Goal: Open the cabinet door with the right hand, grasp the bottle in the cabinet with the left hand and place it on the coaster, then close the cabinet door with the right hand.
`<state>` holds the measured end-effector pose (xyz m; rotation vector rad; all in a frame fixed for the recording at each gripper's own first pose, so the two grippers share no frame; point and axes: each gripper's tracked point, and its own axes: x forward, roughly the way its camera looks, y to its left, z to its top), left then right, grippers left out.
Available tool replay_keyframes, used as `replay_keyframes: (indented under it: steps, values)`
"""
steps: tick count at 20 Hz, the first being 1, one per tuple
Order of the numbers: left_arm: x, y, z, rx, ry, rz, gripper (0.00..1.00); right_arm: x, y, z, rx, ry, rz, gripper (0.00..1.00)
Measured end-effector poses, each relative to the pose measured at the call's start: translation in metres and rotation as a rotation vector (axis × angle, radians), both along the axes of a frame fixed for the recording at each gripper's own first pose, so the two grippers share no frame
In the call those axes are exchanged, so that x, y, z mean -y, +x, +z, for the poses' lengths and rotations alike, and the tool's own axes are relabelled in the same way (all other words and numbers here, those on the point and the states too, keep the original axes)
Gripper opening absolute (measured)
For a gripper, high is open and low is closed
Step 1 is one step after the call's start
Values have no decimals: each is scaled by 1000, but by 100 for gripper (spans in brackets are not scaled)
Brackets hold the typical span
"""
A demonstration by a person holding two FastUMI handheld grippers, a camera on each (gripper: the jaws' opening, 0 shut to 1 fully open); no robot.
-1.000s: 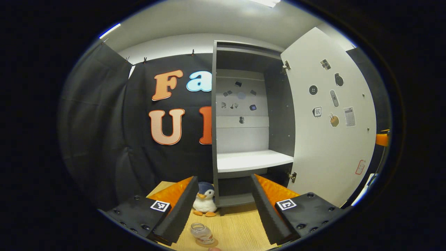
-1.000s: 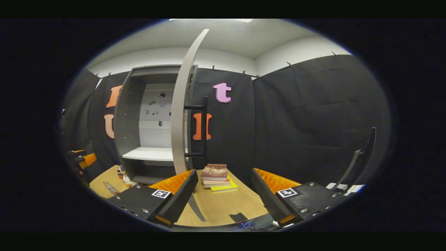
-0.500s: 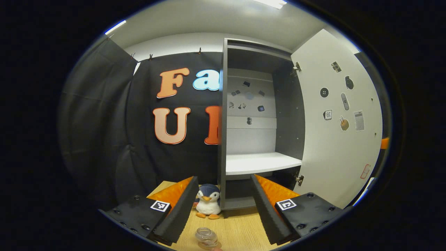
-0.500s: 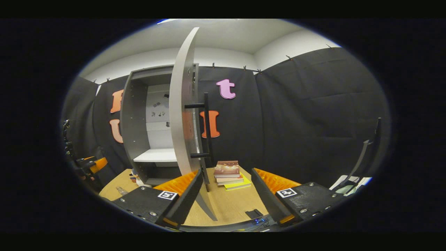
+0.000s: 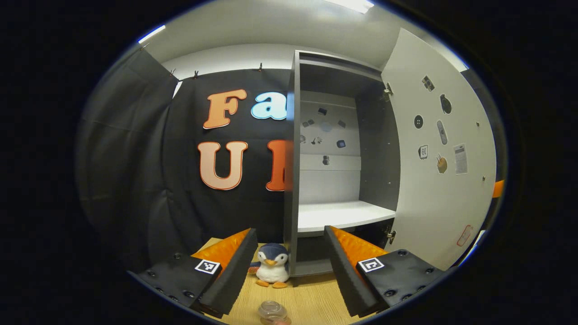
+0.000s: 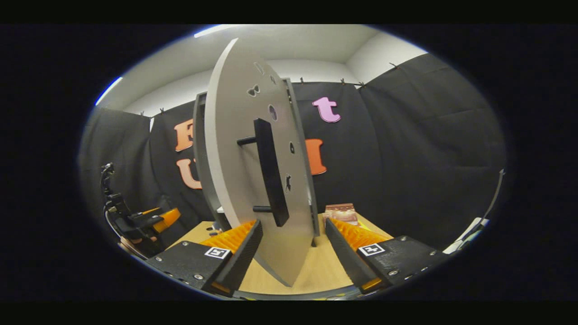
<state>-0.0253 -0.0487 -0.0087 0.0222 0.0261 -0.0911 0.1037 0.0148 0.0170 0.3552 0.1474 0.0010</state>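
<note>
In the left gripper view the grey cabinet (image 5: 375, 158) stands open, its white shelf (image 5: 343, 214) bare. The white door (image 5: 442, 153) hangs out to the right. A clear bottle (image 5: 272, 312) stands on the wooden table (image 5: 311, 300) below and between the fingers of my left gripper (image 5: 289, 264), which is open with nothing in it. In the right gripper view the door (image 6: 244, 149) and its black bar handle (image 6: 271, 171) are close in front of my right gripper (image 6: 291, 253), which is open, its fingers on either side of the door's lower part. I cannot tell whether they touch it.
A plush penguin (image 5: 272, 270) sits on the table by the cabinet's left corner. Stacked books (image 6: 341, 212) lie to the right behind the door. The other gripper (image 6: 149, 219) and its cable are at the far left of the right gripper view.
The right gripper view now looks at the door's outer face and handle from closer. The left gripper has drawn back a little; the bottle sits lower in its view.
</note>
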Motion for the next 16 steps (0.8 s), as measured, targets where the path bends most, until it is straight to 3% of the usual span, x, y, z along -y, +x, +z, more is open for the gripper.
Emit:
replay_keyframes:
  steps: [10,11,12,13,15,16]
  values:
    - [-52,5,-10,-19,8,89,95,-43,25,34,79,87,176,89]
    - [-55,6,-11,-18,8,96,95,-42,31,41,99,88,165,80]
    - [-58,8,-11,-19,8,100,95,-41,37,43,110,72,161,97]
    - [-61,9,-11,-20,8,104,95,-43,38,43,102,69,176,97]
    - [-68,13,-11,-19,7,113,95,-53,46,43,104,50,198,84]
    - [-72,15,-11,-17,5,119,95,-57,49,42,106,44,212,92]
